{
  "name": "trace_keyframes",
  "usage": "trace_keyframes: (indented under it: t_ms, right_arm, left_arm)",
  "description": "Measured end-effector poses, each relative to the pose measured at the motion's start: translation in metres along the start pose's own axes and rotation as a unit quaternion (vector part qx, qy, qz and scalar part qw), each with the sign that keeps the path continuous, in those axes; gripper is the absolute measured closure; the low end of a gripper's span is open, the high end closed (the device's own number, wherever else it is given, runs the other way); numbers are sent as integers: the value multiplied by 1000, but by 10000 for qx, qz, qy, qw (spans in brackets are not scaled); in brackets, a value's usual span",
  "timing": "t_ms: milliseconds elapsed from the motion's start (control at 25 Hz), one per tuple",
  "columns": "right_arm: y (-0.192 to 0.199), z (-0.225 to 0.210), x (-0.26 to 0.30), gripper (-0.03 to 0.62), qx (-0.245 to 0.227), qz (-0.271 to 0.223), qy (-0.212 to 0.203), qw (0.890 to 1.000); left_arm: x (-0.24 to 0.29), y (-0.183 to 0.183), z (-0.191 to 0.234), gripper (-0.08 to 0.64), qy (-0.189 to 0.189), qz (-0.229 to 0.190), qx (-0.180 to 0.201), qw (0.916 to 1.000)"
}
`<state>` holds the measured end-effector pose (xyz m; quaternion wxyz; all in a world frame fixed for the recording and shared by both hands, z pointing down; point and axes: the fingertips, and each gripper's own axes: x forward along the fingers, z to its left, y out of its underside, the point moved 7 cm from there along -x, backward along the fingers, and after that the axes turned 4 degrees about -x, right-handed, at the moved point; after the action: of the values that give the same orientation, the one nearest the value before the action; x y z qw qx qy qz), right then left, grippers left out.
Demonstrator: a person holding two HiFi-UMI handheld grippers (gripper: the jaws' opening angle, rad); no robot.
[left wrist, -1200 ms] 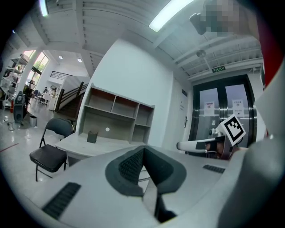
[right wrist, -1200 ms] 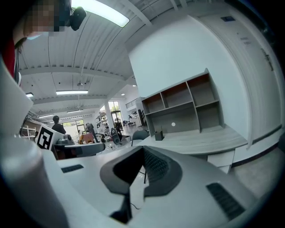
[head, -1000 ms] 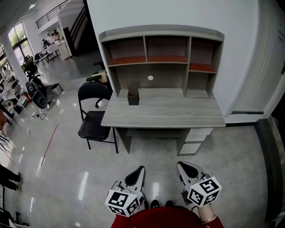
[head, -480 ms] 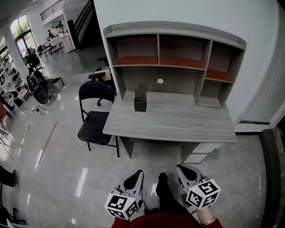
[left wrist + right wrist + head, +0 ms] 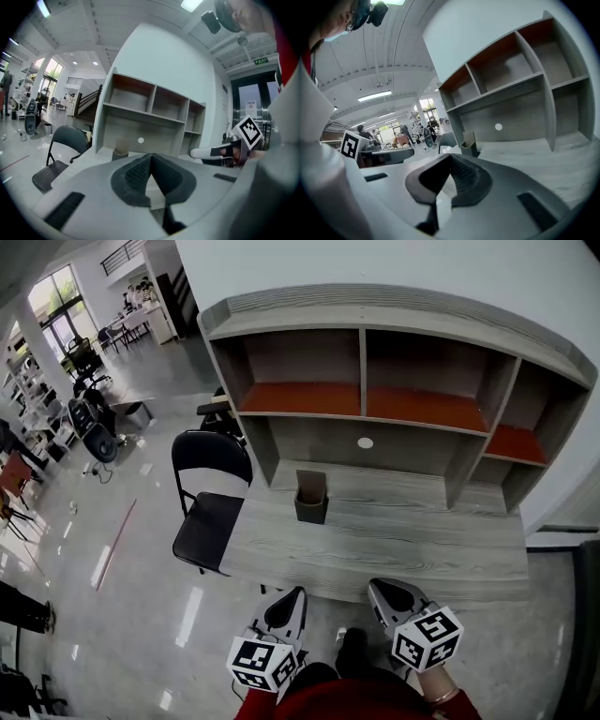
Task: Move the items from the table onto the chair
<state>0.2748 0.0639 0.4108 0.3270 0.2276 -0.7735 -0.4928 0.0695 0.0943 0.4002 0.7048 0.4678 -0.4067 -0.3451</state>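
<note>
Both pairs of my jaws are pressed together, empty. The upright holder stands on the surface at twelve o'clock from my left gripper and at eleven from my right gripper. Left is nearer, with the chair at its ten.

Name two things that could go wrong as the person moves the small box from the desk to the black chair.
1. The left gripper and right gripper are both shut; reaching in like that could knock the small box over rather than grasp it.
2. The black chair has its seat lower, close beside the left end of the desk, so the box might clip the edge or land near the seat's rim and slip.
</note>
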Motion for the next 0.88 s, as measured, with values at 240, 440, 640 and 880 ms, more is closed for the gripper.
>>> trace_keyframes:
  t_ms: [240, 440, 640, 880]
  right_arm:
    - [-14, -28, 41, 580, 121, 169, -16, 9998]
    - [-23, -45, 61, 580, 279, 210, 216, 9992]
    - [-28, -59, 63, 580, 358, 257, 511, 9977]
    - [-23, -69, 57, 580, 565, 339, 834, 9943]
  left_arm:
    - [47, -3, 30, 551, -313, 362, -59, 9988]
    - [95, -11, 70, 551, -498, 737, 143, 9959]
    - [162, -42, 123, 549, -692, 1152, 565, 9893]
    - [227, -27, 162, 415, -817, 1731, 252, 9812]
